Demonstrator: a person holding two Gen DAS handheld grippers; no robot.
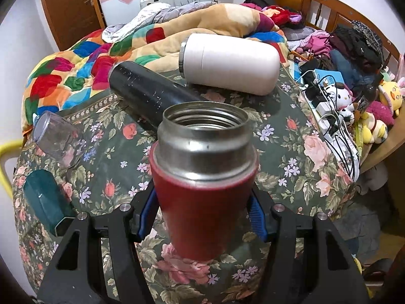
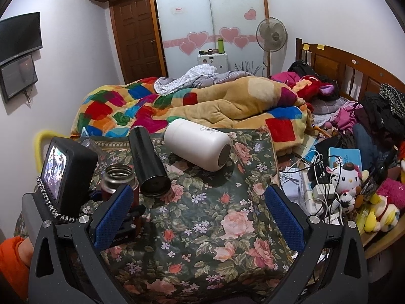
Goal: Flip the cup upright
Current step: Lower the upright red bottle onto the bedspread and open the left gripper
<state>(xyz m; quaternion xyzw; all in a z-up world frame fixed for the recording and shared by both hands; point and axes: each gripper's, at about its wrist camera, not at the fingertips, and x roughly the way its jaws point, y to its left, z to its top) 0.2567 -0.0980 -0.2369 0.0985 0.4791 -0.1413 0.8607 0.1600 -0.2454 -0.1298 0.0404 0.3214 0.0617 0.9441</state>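
A red cup [image 1: 200,210] with a steel neck stands upright on the floral cloth, mouth open upward. My left gripper [image 1: 201,217] is shut on its red body, blue pads pressing both sides. The cup also shows in the right wrist view [image 2: 119,179], behind the left gripper's camera. My right gripper [image 2: 200,217] is open and empty above the cloth. A black cup [image 1: 149,93] and a white cup [image 1: 227,63] lie on their sides behind the red cup.
A clear glass [image 1: 58,139] and a teal cup [image 1: 45,202] lie on the cloth [image 1: 291,152] at left. A colourful blanket [image 1: 76,71] is heaped behind. Cables, chargers and plush toys [image 1: 339,101] crowd the right edge.
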